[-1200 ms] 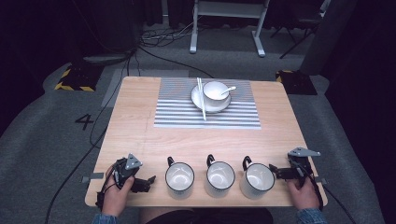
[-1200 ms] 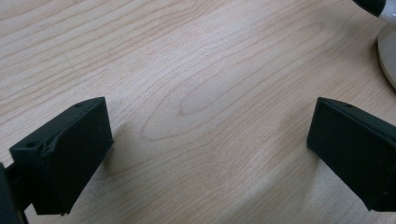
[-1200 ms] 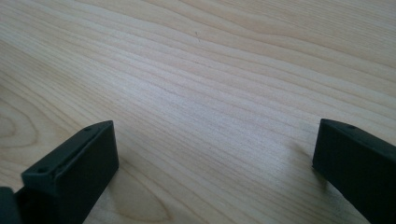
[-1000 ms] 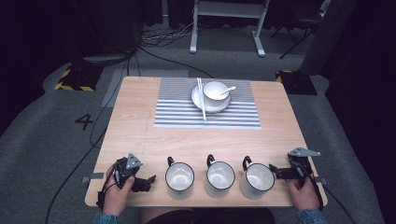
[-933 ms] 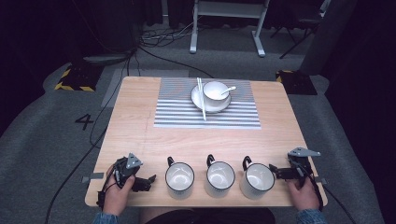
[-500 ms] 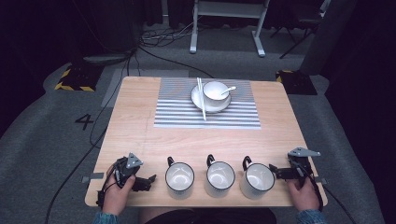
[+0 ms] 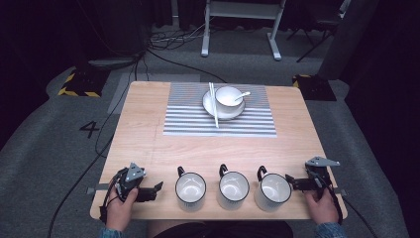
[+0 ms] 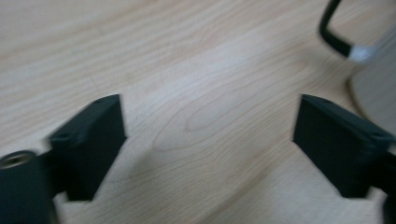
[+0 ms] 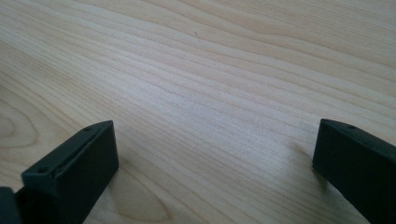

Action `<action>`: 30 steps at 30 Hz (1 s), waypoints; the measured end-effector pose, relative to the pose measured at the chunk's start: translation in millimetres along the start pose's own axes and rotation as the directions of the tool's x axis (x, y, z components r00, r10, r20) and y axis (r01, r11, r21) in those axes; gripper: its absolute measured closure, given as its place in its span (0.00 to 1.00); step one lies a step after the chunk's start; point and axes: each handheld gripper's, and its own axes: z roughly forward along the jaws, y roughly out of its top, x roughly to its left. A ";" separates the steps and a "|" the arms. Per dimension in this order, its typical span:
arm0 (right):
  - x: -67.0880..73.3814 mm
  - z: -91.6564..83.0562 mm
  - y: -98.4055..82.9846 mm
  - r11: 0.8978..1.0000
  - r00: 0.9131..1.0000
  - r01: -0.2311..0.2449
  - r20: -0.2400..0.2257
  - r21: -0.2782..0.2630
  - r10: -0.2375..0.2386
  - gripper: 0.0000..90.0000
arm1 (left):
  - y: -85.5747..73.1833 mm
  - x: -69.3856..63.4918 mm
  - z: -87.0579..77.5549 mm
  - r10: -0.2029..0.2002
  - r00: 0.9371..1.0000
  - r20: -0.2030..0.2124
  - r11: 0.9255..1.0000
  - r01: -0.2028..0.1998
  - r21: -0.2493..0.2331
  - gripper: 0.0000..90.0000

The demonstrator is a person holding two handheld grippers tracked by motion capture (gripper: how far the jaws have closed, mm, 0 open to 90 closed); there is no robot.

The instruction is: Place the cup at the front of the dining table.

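Three white mugs with black handles stand in a row near the table's front edge: left mug [image 7: 190, 191], middle mug [image 7: 233, 189], right mug [image 7: 272, 191]. My left gripper [image 7: 157, 188] rests on the table at the front left, open, jaws pointing toward the left mug [image 8: 373, 74], whose side and black handle show at the right of the left gripper view. My right gripper [image 7: 290, 182] lies at the front right, open, jaws close to the right mug. Bare wood lies between the jaws of each gripper [image 8: 210, 135] [image 9: 215, 154].
A striped placemat [image 7: 220, 116] lies at the far middle of the wooden table [image 7: 148, 129]. On it a white plate [image 7: 210, 105] holds a bowl [image 7: 228, 97] with a spoon [image 7: 242, 94]; chopsticks [image 7: 213, 104] lie across the plate. Cables run on the floor at left.
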 end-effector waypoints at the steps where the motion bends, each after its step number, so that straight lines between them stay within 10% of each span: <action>1: 0.0 0.0 0.0 1.000 1.000 0.000 0.000 0.000 0.000 0.00 | 0.0 0.0 0.0 0.000 1.000 0.000 1.000 0.000 0.000 0.12; 3: 0.1 -0.1 0.0 1.000 1.000 -0.002 0.000 0.001 0.002 0.00 | 0.6 -3.1 -8.6 0.010 1.000 0.003 0.999 -0.010 -0.051 0.23; 5: 0.1 -0.1 0.0 1.000 1.000 -0.002 0.000 0.001 0.002 0.00 | 0.7 -4.5 -10.1 0.009 1.000 0.007 0.998 -0.009 -0.062 0.12; 19: 0.1 0.0 0.0 1.000 1.000 0.000 0.000 0.000 0.000 0.00 | 10.0 -32.9 -44.6 0.033 0.999 0.022 0.963 -0.026 -0.267 0.17; 30: 0.2 -0.1 0.1 1.000 1.000 -0.002 0.000 0.001 0.002 0.00 | 6.8 -45.1 -56.4 0.036 0.999 0.040 0.962 -0.024 -0.271 0.17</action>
